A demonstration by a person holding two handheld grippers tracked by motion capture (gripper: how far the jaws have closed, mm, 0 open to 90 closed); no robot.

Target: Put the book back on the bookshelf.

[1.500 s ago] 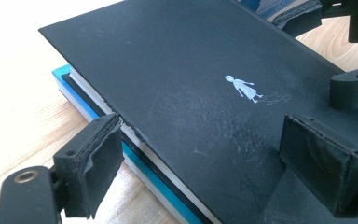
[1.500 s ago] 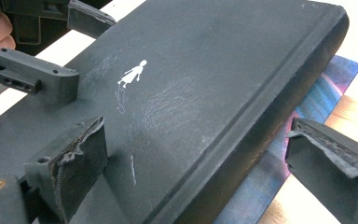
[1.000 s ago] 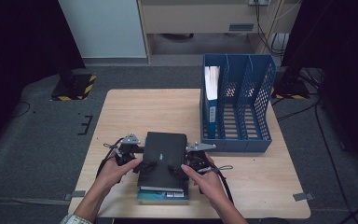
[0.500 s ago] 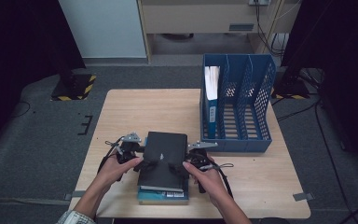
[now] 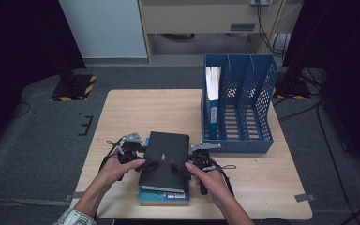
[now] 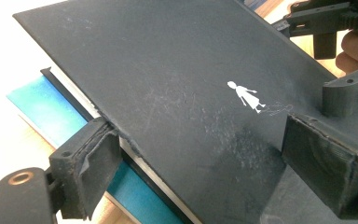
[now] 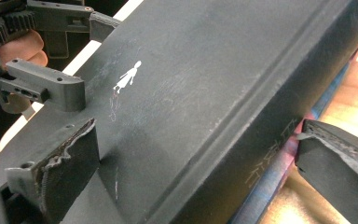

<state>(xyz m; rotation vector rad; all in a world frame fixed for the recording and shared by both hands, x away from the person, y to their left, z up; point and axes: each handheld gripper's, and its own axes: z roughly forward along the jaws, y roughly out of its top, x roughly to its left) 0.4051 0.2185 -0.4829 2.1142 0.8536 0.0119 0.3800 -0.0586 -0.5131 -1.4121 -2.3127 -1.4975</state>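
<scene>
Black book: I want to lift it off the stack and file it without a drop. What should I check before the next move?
1. Left gripper straddles the black book: ok.
2. Left pads pressing firmly: cannot tell.
3. Right gripper closed on the book: not ok, one jaw stands clear of the spine.
4. Blue book underneath is free of the jaws: cannot tell.
5. Rack has room: ok, binder in the left slot, the other slots empty.
</scene>
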